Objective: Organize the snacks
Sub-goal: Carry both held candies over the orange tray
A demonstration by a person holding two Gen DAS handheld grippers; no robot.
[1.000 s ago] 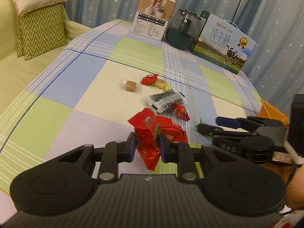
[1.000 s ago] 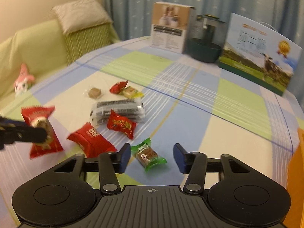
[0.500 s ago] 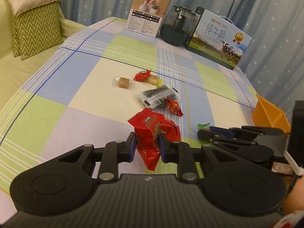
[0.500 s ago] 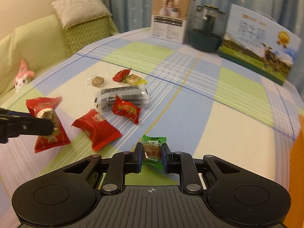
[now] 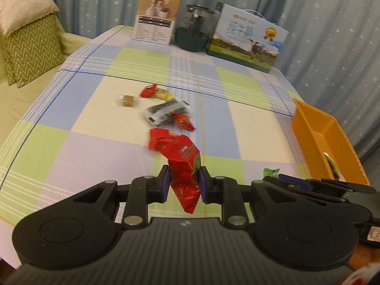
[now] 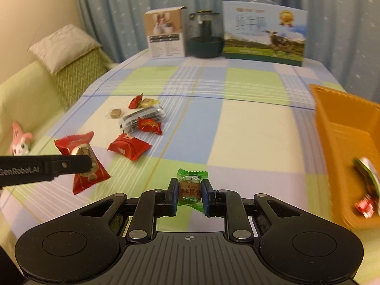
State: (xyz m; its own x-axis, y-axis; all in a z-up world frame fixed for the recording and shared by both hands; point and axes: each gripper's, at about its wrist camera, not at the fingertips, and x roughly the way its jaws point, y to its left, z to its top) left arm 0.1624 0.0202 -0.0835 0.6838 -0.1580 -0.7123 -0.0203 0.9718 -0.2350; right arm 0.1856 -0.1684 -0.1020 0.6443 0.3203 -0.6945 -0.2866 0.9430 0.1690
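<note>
My left gripper [image 5: 184, 178] is shut on a red snack packet [image 5: 182, 154], held off the checked tablecloth. My right gripper [image 6: 190, 193] is shut on a green-wrapped candy [image 6: 189, 186], also lifted. In the right wrist view the left gripper [image 6: 78, 163] and its red packet [image 6: 83, 178] hang at the left. An orange bin [image 6: 332, 118] stands at the right edge with a few packets [image 6: 365, 185] inside. Still on the cloth lie another red packet [image 6: 129, 146], a small red candy [image 6: 149, 125], a black-and-clear packet [image 6: 142, 116], a brown candy [image 6: 115, 112] and two more sweets beyond.
A photo box [image 6: 166, 35], a dark glass jar [image 6: 204, 40] and a milk carton box [image 6: 263, 35] line the table's far edge. A green sofa with cushions [image 6: 71, 66] and a pink plush toy [image 6: 20, 142] lie to the left.
My right gripper shut on the green candy and lifted it off the cloth. Both grippers moved right with their snacks, so the orange bin now shows larger in both views.
</note>
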